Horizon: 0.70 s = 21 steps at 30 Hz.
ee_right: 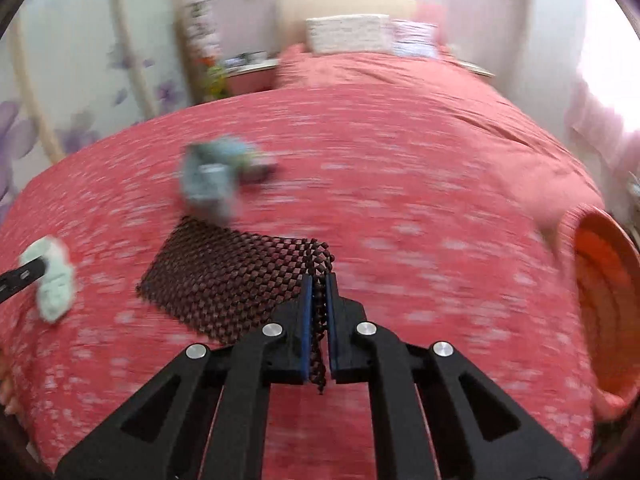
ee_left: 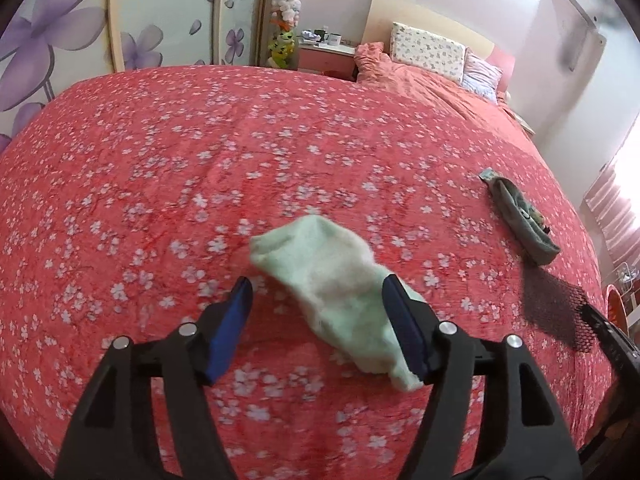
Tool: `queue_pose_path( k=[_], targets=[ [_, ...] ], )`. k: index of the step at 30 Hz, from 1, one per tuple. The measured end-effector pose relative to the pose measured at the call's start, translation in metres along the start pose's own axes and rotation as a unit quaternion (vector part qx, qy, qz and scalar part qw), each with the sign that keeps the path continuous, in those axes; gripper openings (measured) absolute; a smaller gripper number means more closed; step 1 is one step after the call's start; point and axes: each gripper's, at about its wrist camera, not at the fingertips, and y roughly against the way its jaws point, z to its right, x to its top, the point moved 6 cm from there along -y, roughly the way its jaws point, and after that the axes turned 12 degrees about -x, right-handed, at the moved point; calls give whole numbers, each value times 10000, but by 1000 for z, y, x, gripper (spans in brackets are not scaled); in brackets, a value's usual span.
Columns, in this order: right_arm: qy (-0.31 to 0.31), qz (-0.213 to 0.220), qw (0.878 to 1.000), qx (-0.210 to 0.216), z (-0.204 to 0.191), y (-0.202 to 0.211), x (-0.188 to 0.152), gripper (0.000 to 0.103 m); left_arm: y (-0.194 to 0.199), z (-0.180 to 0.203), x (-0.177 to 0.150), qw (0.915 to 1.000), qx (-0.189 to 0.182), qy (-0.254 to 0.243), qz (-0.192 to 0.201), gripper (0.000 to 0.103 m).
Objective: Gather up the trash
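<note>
A pale green fuzzy cloth (ee_left: pixel 320 272) lies on the red flowered bedspread (ee_left: pixel 200 160). My left gripper (ee_left: pixel 317 282) stands open around it: the right pad is at the cloth's edge and the left pad is clear of it. In the blurred right wrist view the same cloth (ee_right: pixel 52 280) shows at far left, with a left finger (ee_right: pixel 24 274) on it. My right gripper (ee_right: pixel 319 278) is shut on one edge of a dark brown mesh mat (ee_right: pixel 224 276), which trails over the bed. The mesh (ee_left: pixel 552 312) also shows at the right of the left wrist view.
A grey-green fabric item (ee_left: pixel 520 216) lies further up the bed; in the right wrist view it (ee_right: pixel 216 180) is a blur beyond the mesh. An orange round basket (ee_right: pixel 604 300) stands off the bed's right edge. Pillows (ee_left: pixel 428 50) and a nightstand (ee_left: pixel 326 56) are at the far end.
</note>
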Motion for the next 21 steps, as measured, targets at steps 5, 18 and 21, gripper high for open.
queue_pose_path(
  k=[5, 18, 21],
  targets=[
    [-380, -10, 9992, -127, 31, -1, 0, 12, -14, 25, -3, 9998, -31, -199, -87, 71],
    [87, -87, 9998, 166, -10, -13, 2, 70, -38, 56, -8, 9984, 72, -535, -179, 72],
    [44, -175, 9997, 162, -9, -16, 0, 67, -38, 56, -9, 9982, 83, -565, -156, 72]
  ],
)
